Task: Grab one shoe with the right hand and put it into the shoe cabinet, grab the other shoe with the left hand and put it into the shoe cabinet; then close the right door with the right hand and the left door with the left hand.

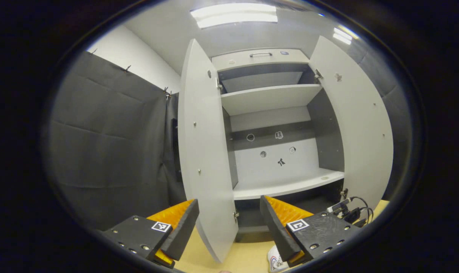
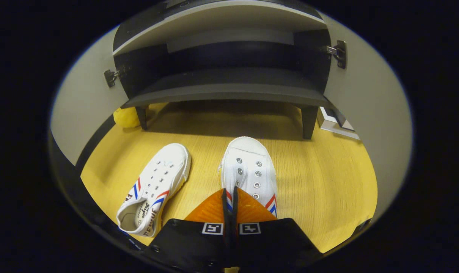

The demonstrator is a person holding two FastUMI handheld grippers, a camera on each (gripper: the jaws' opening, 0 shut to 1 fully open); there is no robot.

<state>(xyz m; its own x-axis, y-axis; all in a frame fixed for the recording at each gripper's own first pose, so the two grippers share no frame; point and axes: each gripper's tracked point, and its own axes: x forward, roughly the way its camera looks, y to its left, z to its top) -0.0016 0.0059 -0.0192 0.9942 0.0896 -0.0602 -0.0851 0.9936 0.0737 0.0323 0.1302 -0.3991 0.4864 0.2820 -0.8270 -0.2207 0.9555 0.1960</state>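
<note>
Wooden floor (image 2: 320,178): right claw (image 2: 230,197) pinches one shoe (image 2: 248,170); left claw (image 1: 229,223) gapes before cabinet (image 1: 275,113).

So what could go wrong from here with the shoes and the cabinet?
1. The right hand-held gripper is pinching only a thin edge of the right shoe, so it may slip when lifted.
2. The bottom shelf sits low, so the shoe could catch its front edge.
3. The left shoe lies close by and could get knocked.
</note>
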